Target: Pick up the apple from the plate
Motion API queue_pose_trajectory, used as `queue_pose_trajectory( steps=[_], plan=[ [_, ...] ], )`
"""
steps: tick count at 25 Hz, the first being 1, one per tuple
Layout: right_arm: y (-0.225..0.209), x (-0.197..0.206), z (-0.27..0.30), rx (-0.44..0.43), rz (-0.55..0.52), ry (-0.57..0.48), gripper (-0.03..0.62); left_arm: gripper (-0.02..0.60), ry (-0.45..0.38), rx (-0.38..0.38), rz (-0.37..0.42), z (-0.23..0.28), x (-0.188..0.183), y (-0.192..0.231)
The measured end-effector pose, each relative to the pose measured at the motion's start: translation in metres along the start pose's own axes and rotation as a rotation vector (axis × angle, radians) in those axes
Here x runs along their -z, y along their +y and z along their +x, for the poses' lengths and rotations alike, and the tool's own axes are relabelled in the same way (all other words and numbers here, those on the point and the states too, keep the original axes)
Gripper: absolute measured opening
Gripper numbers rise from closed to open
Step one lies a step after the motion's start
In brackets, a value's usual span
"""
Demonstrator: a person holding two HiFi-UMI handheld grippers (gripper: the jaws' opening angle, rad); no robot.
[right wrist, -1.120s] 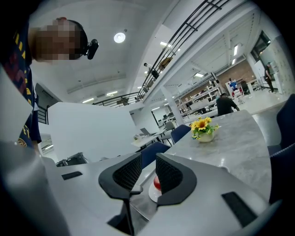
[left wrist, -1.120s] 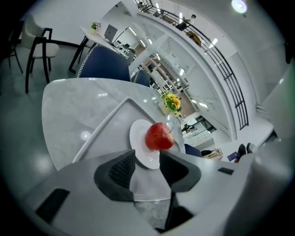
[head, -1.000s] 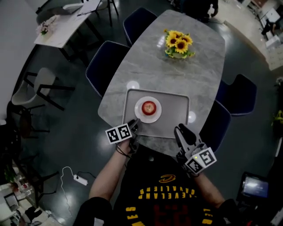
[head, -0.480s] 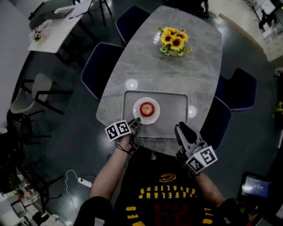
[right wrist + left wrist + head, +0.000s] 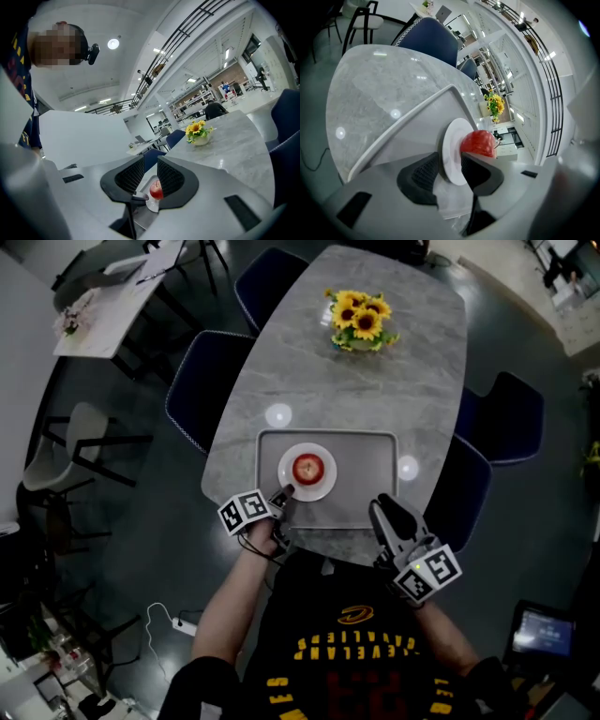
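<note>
— Jaws?
— On my left gripper [image 5: 450,161] they stand apart and have just been closing a little, with the near rim of the plate [image 5: 451,150] between them and nothing pinched.
— And the apple [image 5: 478,143]?
— On the plate, just ahead, toward my right-hand jaw. My right gripper [image 5: 150,164], jaws apart and empty, hangs farther back.
— Around?
— A tray [image 5: 370,474], the grey counter [image 5: 375,390], sunflowers [image 5: 358,320].

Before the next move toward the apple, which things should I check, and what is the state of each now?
1. The apple sits free on the plate: ok.
2. The plate lies flat inside the tray: ok.
3. Jaws of the left gripper around the apple: not ok; they have just been closing slightly, and only the plate's rim shows between them.
4. Those jaws wide enough for the apple: cannot tell.
5. The right gripper is open, empty, away from the apple: ok.
</note>
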State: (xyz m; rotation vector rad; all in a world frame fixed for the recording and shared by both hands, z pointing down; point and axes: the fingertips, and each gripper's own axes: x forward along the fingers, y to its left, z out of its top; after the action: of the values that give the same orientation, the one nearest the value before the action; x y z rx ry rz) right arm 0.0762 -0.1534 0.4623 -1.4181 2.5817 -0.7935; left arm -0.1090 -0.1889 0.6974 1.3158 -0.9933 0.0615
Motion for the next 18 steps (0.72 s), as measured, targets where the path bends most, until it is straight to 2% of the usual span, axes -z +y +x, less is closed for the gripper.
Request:
queue_pose_trajectory(
  steps=[4,8,11,14,18],
  plan=[
    [0.0,0.001,0.0,0.001,0.01,0.0,0.084,0.153,0.052,0.1,-0.064,0.007,0.001,-0.008],
    [-0.002,0.003,-0.001,0.009,0.018,-0.001,0.086,0.152,0.076,0.131,-0.083,0.007,0.0,-0.008],
    [-0.006,0.009,0.0,0.015,0.006,0.02,0.086,0.152,0.075,0.121,-0.059,-0.001,-0.004,-0.004],
    [-0.024,0.028,0.006,0.016,0.015,0.098,0.084,0.152,0.065,0.098,-0.027,-0.01,-0.008,0.001],
    [-0.062,0.079,0.038,-0.002,0.165,0.297,0.084,0.152,0.075,0.098,-0.001,-0.007,-0.011,-0.001]
  ],
)
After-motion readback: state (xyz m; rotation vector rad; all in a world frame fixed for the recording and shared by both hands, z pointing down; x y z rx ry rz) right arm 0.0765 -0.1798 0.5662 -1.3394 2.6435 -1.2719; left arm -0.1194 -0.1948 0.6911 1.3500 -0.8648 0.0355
